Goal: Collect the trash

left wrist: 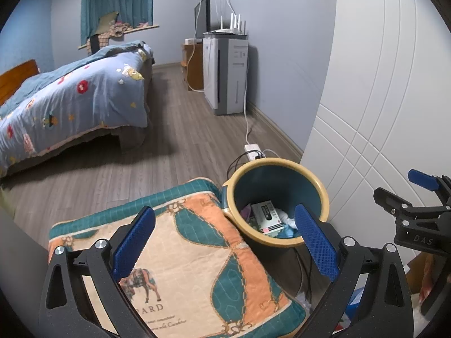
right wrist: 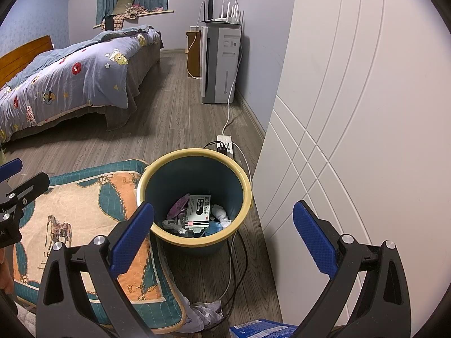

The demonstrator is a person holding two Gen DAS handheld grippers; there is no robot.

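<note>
A teal waste bin with a yellow rim [left wrist: 318, 186] [right wrist: 197, 152] stands on the wood floor beside a white wardrobe. Inside lie a white medicine box [left wrist: 266, 214] [right wrist: 198, 209], crumpled tissue [right wrist: 221, 214] and purple scraps. My left gripper [left wrist: 225, 242] hovers open over a patterned cushion [left wrist: 183, 253], left of the bin, with nothing between its fingers. My right gripper [right wrist: 222, 236] is open and empty, held above the bin's near rim. Each gripper shows at the edge of the other's view: the right gripper [left wrist: 422, 197], the left gripper [right wrist: 14, 186].
White wardrobe doors [right wrist: 352, 112] fill the right side. A power strip [right wrist: 224, 142] with cables lies behind the bin; cables run past it to the floor. A blue packet [right wrist: 259, 329] and a grey cloth [right wrist: 205, 312] lie near the front. A bed [right wrist: 70, 79] stands at left, an air purifier [right wrist: 220, 64] at the back.
</note>
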